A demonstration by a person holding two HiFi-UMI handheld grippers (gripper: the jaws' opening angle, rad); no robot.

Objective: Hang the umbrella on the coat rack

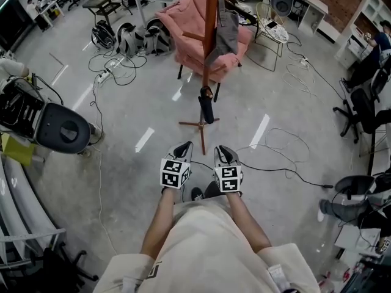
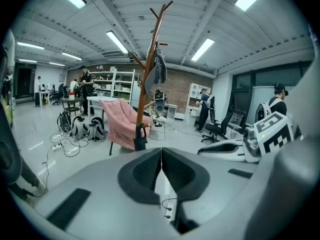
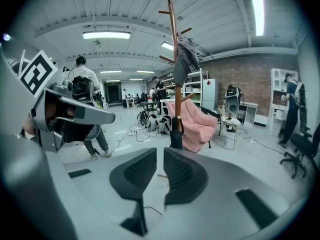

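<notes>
Facing the hung umbrella: left tongs pressed together, right tongs barely spread.

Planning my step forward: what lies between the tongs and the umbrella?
Head view: only bare floor and the coat rack's cross foot, beneath the umbrella.
</notes>
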